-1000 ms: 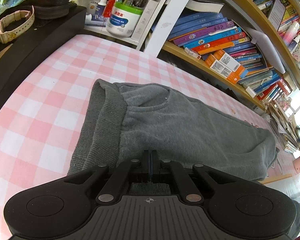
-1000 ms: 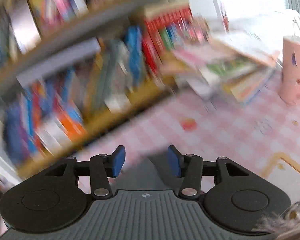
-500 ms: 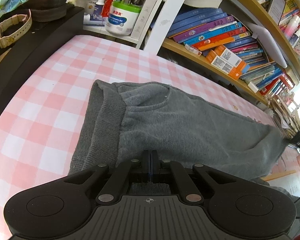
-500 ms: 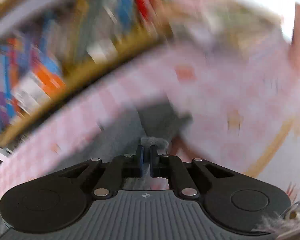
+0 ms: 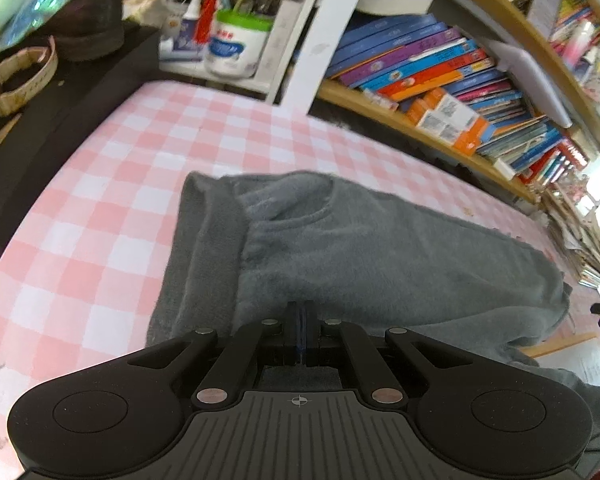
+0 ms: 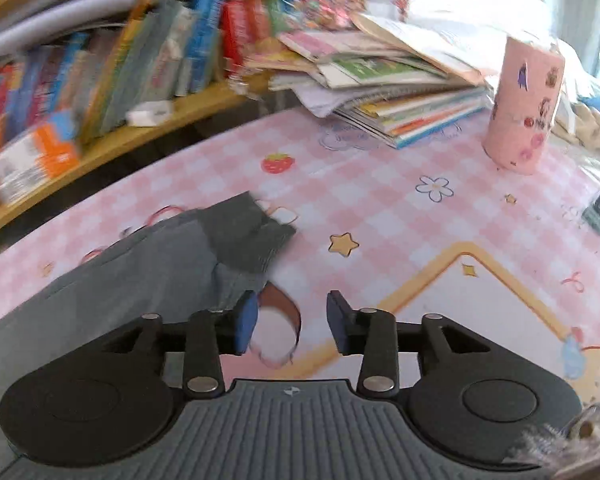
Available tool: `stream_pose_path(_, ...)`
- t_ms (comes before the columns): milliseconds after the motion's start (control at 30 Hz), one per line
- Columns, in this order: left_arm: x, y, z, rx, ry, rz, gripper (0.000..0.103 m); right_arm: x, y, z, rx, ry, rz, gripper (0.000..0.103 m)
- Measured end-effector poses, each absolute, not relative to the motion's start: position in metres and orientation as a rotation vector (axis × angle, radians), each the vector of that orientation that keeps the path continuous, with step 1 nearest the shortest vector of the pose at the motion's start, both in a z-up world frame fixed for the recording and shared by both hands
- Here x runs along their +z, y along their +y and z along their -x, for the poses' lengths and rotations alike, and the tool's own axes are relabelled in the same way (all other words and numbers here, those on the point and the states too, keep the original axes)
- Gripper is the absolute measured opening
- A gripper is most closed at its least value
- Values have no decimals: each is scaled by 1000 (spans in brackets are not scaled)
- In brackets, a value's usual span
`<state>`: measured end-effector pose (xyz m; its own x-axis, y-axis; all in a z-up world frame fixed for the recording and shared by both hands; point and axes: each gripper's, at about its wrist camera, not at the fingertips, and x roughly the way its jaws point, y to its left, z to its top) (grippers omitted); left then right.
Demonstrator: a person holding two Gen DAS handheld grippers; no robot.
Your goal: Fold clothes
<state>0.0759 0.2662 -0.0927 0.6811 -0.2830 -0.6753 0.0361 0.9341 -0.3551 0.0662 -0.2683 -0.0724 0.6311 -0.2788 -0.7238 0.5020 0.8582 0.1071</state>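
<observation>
1. We note the grey fleece trousers with a ribbed waistband (image 5: 340, 248) lying flat and lengthwise on the pink-and-white checked tablecloth (image 5: 100, 200). Waistband end lies nearest the white tub of pens (image 5: 236, 46); legs run away from it toward the leaning row of coloured books on the wooden shelf (image 5: 440, 76).

2. Left gripper (image 5: 299, 330): jaws pressed fully together at the near edge of the trousers, beside the waistband. Grey cloth shows right under the tips, so we judge it is pinching that edge, probably to anchor this end; the actual bite is hidden by the gripper body.

3. Right gripper (image 6: 292, 322): jaws have just been opening and stand spread, with only printed tablecloth between them. The ribbed cuff (image 6: 252, 236) lies flat just ahead of the left pad (image 6: 247, 322); nothing is held.

4. Our reading: the leg end lies laid out straight, apparently to square the garment up for a fold.

5. A pink sticker-covered cylindrical cup (image 6: 524, 104) and a loose stack of paper booklets (image 6: 388, 80) stand beyond the cuff, well apart from it, so that end has room.

6. Judgement: the trousers look doubled leg over leg; the crosswise fold, cuff toward waistband, is not yet done. A re-grip at the cuff seems the likely next need.
</observation>
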Motion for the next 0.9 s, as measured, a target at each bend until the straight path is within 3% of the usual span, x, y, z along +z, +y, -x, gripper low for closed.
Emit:
stream_pose_path(167,-85,249,-75,-269,808,285,3,-62,-255,-4,-245,809,-278,42)
stream_pose_path(400,-99,255,-90,-240,871,284,4,-88,-233,44,-234,933,-263,37)
stream_pose_path(500,-99,266,-99,-182,871,324,5,-101,-241,46,-302,947,-292,25)
stream_pose_path(667,-97,268,-109,-150,866,326,5,-103,-258,30,-324,920,-322,15)
stream_pose_path(900,-98,267,-131,-146,867,320,5,-105,-272,-19,-301,919,-285,15)
